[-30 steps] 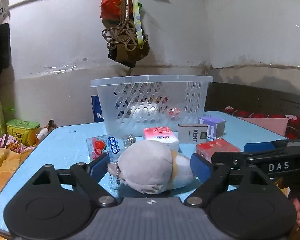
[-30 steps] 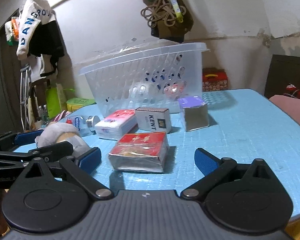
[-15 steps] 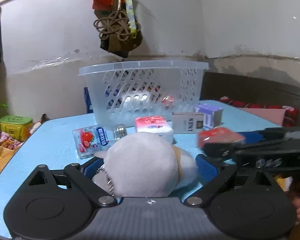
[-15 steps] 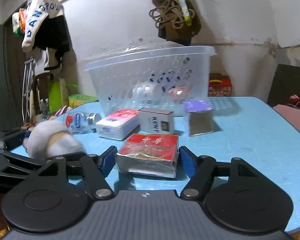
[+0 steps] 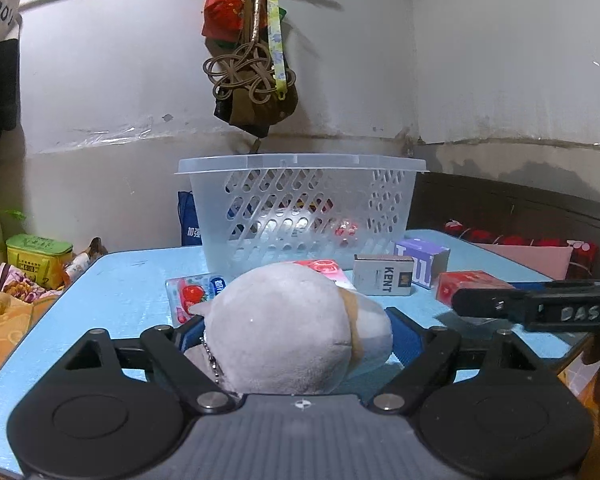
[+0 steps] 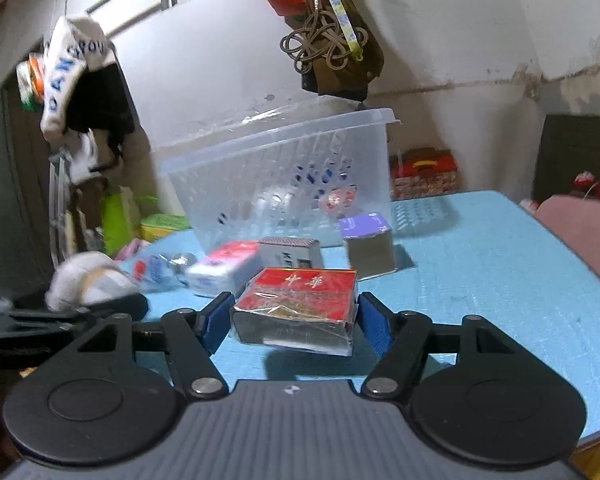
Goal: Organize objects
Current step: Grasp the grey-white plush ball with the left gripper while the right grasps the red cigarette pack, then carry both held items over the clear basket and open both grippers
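My left gripper [image 5: 296, 330] is shut on a grey plush toy [image 5: 288, 328] and holds it above the blue table [image 5: 120, 292]. My right gripper [image 6: 294, 318] is shut on a red cigarette box [image 6: 300, 306], lifted off the table with its shadow below. The clear plastic basket [image 5: 300, 208] stands behind both, holding a few items; it also shows in the right wrist view [image 6: 276, 176]. The plush shows at the left of the right wrist view [image 6: 84, 280], and the red box at the right of the left wrist view [image 5: 472, 286].
On the table before the basket lie a strawberry-label bottle [image 5: 192, 292], a pink tissue pack [image 6: 224, 268], a KENT box [image 5: 384, 280] and a purple box [image 6: 368, 244]. Bags hang on the wall [image 5: 252, 64]. A green tin [image 5: 38, 256] sits left of the table.
Both grippers closed: the left on the plush toy, the right on the red box. Both have since lifted their objects off the table.
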{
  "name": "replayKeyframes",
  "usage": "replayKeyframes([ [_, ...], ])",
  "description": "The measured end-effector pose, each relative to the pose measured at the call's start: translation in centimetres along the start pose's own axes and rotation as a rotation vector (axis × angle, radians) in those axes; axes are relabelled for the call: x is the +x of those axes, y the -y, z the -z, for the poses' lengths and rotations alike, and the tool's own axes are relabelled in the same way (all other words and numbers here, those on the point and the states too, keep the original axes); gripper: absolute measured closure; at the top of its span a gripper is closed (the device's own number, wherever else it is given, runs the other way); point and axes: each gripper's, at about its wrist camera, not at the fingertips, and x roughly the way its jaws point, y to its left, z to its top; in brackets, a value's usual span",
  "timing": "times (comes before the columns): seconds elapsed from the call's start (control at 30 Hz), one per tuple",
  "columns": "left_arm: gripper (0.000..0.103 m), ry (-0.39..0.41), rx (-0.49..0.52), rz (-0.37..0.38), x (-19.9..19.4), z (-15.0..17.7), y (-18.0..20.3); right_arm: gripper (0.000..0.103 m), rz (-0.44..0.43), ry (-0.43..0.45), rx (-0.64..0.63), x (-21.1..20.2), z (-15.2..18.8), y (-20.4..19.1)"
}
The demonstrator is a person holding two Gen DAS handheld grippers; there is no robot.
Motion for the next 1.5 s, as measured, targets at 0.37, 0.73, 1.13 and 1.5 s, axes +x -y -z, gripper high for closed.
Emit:
replayKeyframes([
  [0.37, 0.014, 0.052, -0.057, 0.015, -0.4, -2.6, -1.3, 0.033, -0.019, 0.077, -0.057, -0.9, -2.3, -0.6],
  [0.73, 0.014, 0.116, -0.076, 0.039, 0.9, -10.5, -3.7, 0.033, -0.056, 0.138, -0.098, 1.7, -9.9, -0.9],
  [1.13, 0.014, -0.175, -0.139, 0.052, 16.0, -18.1, -5.5, 0.033, 0.047, -0.069, -0.204, 13.8, -15.5, 0.1],
  [1.5, 0.0, -0.168, -0.123, -0.015, 17.6, -18.0, -5.9, 0.0, 0.139, 0.012, -0.214, 13.0, -15.3, 0.7],
])
